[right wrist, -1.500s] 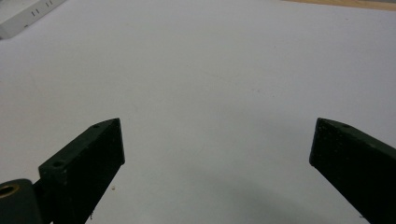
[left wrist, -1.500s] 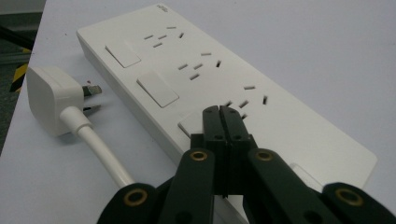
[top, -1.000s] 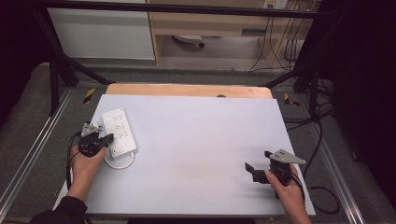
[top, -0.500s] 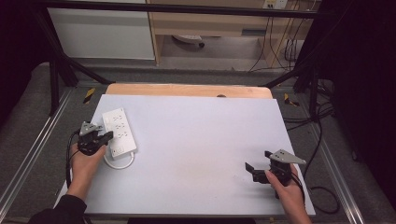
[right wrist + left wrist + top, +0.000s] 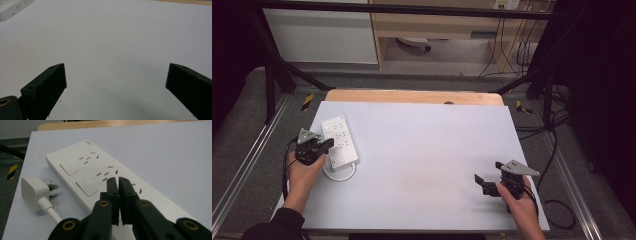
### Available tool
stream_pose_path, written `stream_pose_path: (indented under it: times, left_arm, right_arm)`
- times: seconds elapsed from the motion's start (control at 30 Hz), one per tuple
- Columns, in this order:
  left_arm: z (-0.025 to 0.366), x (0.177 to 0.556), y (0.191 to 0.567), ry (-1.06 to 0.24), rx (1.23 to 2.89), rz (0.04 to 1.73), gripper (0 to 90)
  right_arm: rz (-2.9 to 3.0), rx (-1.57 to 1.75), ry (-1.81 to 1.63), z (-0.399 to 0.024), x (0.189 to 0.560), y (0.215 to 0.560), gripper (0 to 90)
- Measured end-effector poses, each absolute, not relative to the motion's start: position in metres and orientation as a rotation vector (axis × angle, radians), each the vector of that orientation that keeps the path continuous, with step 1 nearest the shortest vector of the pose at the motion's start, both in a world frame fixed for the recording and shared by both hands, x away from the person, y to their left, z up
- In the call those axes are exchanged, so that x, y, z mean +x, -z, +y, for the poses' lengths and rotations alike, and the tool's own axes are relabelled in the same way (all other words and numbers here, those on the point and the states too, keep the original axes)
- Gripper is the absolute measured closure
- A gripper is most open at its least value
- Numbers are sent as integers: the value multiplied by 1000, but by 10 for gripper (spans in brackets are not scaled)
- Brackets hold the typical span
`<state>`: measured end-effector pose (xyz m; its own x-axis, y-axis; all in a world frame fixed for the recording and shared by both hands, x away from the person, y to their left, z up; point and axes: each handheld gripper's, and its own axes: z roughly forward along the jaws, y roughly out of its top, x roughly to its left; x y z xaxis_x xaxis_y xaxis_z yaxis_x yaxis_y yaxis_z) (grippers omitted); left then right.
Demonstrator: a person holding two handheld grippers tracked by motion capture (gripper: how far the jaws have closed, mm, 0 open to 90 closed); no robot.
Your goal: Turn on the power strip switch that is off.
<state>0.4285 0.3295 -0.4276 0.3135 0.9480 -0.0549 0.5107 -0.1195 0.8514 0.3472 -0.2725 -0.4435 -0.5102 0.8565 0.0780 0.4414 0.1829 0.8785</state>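
At the left edge of the white table [image 5: 422, 150], the left gripper [image 5: 326, 145] sits in the person's left hand [image 5: 302, 170], its jaws pressed almost together with nothing between them, tips poised over the near part of the white power strip [image 5: 340, 141]. In the left gripper view the strip [image 5: 100, 175] lies flat and slanted across the table, sockets and two rocker switches facing up, while its white plug [image 5: 33, 192] lies on its side just beside it, and the cord [image 5: 339, 175] loops out from under the strip's near end. Well apart, near the right front corner, the right gripper [image 5: 484, 181] rests in the right hand [image 5: 519, 205], jaws spread wide over bare table surface [image 5: 112, 50], gripping nothing.
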Motion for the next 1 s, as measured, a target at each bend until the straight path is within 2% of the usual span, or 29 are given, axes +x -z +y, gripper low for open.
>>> stream_pose_path:
  times: [0.5, 0.77, 1.0]
  left_arm:
    - [324, 429, 424, -674, 1761, 1283, 784]
    - [322, 429, 422, -679, 1737, 1265, 653]
    - [321, 428, 420, -681, 1727, 1261, 577]
  right_arm:
    - [2031, 1219, -1277, -272, 347, 444, 37]
    - [2030, 1218, -1277, -272, 347, 444, 38]
    - [2031, 1220, -1276, -272, 347, 444, 37]
